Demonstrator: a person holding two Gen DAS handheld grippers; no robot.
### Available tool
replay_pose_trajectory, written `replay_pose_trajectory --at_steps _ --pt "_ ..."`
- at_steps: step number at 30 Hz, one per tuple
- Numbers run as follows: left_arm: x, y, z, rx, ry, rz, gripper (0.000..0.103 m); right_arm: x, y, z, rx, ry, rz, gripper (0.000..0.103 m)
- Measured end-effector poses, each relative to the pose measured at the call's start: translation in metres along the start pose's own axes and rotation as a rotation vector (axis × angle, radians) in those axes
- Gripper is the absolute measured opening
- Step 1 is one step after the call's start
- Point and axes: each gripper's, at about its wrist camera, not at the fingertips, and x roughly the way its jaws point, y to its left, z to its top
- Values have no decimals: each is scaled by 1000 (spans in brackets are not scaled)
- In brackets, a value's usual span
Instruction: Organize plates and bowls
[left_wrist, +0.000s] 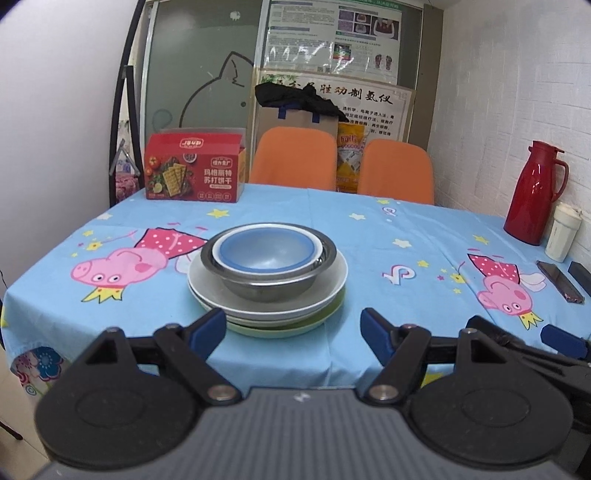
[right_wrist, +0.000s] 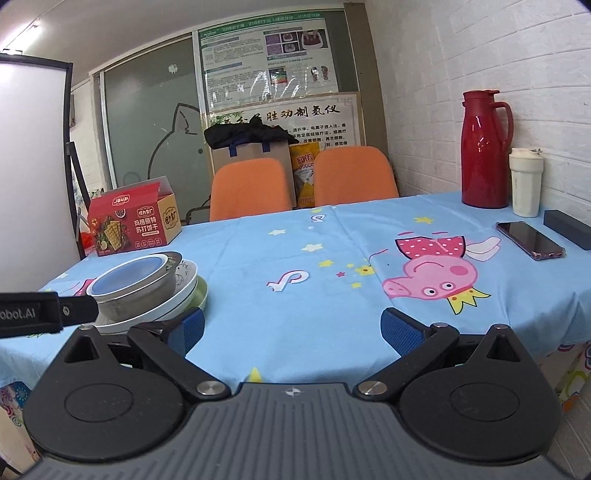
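- The plates and bowls stand in 1 stack (left_wrist: 267, 280) on the blue cartoon tablecloth (left_wrist: 369, 251), toward my near edge of the table.
- From the bottom up I count a pale green plate (left_wrist: 325, 314), 2 white plates (left_wrist: 332, 280), a steel bowl (left_wrist: 266, 284), then a white bowl with a blue inside (left_wrist: 264, 253) nested in it.
- My left gripper (left_wrist: 291, 328) hangs with its blue pads spread wide, holding nothing; the stack sits dead ahead, just beyond the tips and centred between them.
- My right gripper (right_wrist: 291, 328) is also spread and empty; from it the stack (right_wrist: 147, 291) lies off to the left, and bare cloth is straight ahead.
- So the left is the nearer, squarer hand to the pile. The stack is round, so it offers no long axis; any rim faces me equally.
- A neat nested pile fits both dishes already gathered and dishes waiting to be set out, and I cannot tell which.
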Motion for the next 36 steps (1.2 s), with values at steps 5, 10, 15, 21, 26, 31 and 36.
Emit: replay_pose_trajectory --at_steps 5,10,15,21,26,31,36 --pt "-1 -8 -5 39 4 11 73 -4 -5 -3 1 -1 -22 103" --pt "-4 -16 -8 77 -4 13 73 12 -11 -18 50 142 53 103" --pt "-1 -21 -13 92 17 1 73 13 -14 -34 69 207 82 103" --pt "3 -23 -16 99 34 0 73 10 -15 -35 62 205 78 103" --pt "6 -22 -18 98 50 -10 73 10 -15 -34 63 198 84 103" --pt "4 -25 -19 112 40 -16 73 5 -12 -32 42 180 88 103" --pt "4 -27 -20 120 40 -32 73 -1 -11 -29 28 159 82 103"
